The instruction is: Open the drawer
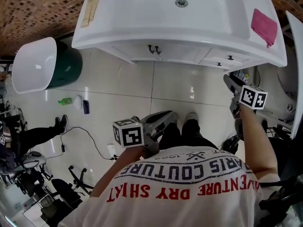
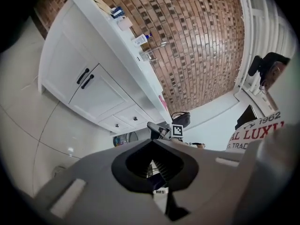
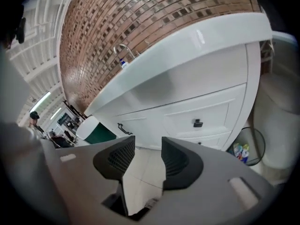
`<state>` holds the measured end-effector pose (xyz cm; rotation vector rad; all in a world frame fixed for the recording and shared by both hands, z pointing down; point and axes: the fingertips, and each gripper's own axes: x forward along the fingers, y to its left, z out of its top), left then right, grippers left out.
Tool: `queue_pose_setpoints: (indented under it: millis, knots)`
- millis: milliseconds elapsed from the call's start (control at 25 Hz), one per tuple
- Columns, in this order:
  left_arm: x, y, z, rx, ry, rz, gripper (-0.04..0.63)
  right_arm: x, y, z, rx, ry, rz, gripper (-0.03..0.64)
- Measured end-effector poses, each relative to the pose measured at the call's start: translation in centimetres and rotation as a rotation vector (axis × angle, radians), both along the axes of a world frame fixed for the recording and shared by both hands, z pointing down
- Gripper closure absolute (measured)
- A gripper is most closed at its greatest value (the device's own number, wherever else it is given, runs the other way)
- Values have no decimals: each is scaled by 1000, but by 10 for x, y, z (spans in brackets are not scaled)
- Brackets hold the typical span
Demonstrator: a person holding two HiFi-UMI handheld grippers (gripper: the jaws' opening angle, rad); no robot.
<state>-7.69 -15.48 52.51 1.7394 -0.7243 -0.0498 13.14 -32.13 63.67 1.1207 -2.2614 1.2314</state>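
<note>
A white vanity [image 1: 118,37] with a sink stands ahead of me. Its two small drawers sit at the right end, each with a black knob: the upper drawer [image 1: 230,57] [image 3: 198,123] and the lower drawer [image 1: 218,64] are both closed. My right gripper [image 1: 228,79] [image 3: 148,146] is open with nothing between its pads, short of the drawer fronts, which lie a little to its upper right. My left gripper [image 1: 166,116] [image 2: 152,144] hangs low by my legs, shut and empty, far from the cabinet.
Double cabinet doors with black handles [image 1: 153,48] are left of the drawers. A pink cloth [image 1: 264,26] lies on the vanity top. A wire bin with bottles [image 3: 246,146] stands right of the vanity. A white tub [image 1: 33,63], a green bottle [image 1: 65,100] and a cable [image 1: 87,141] are at left.
</note>
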Motion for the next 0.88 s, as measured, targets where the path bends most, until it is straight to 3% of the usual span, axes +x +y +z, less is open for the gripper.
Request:
queue_pose_setpoints:
  millis: [480, 680, 880]
  knots:
    - [-23, 3, 46, -97, -18, -117, 611, 56, -78, 124, -86, 402, 25, 456]
    - [-16, 13, 71, -159, -14, -119, 612, 64, -97, 143, -73, 433, 87, 457]
    - [-21, 4, 74, -138, -34, -122, 611, 64, -103, 162, -110, 425, 129, 456]
